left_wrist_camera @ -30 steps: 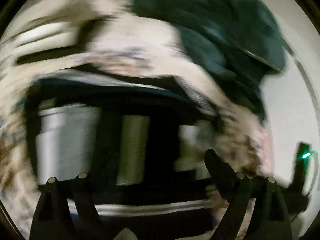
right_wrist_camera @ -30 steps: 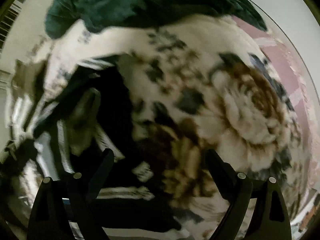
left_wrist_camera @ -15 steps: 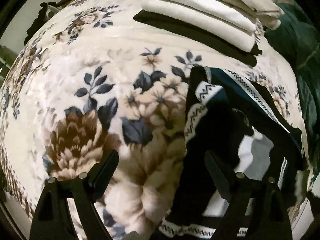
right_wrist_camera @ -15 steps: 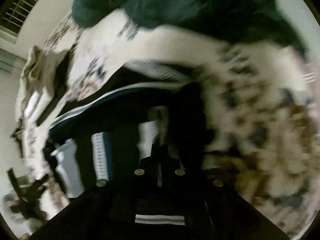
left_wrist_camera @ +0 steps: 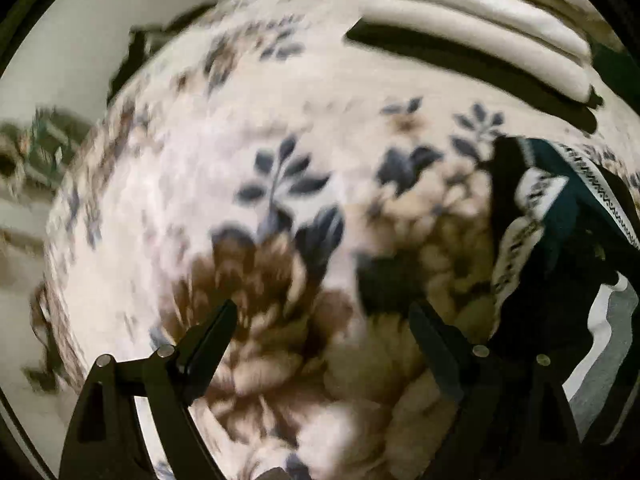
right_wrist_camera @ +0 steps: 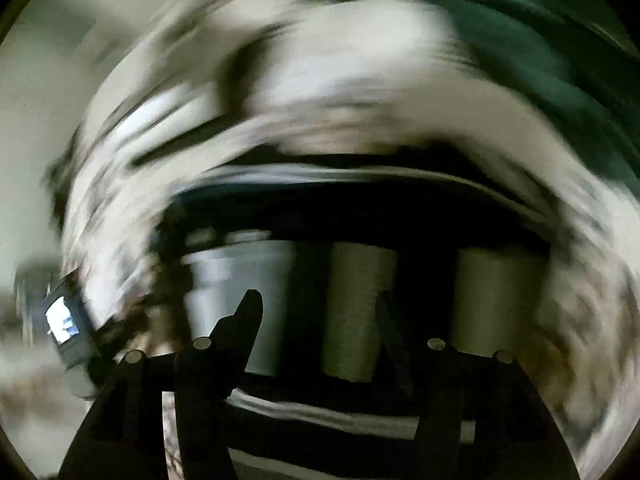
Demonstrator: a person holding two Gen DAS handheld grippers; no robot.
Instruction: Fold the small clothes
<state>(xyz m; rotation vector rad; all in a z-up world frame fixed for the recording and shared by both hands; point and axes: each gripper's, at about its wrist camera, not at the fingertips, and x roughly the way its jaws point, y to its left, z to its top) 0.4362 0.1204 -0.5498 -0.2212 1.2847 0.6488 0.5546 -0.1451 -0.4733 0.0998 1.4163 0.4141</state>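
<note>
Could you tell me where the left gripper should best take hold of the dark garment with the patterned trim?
Probably the garment's near trimmed edge, approached from the blanket side: it lies folded over and raised, so the open left gripper could slide a finger beneath.

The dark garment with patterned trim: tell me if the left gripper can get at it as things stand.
Probably yes. The left gripper is open over bare floral blanket, and the dark garment lies just to its right with nothing between them.

Counted: one floral blanket point(left_wrist_camera: 248, 184); one dark patterned garment point(left_wrist_camera: 560, 248) at three o'clock; one stack of folded cream linens point(left_wrist_camera: 492, 28) at one o'clock.
</note>
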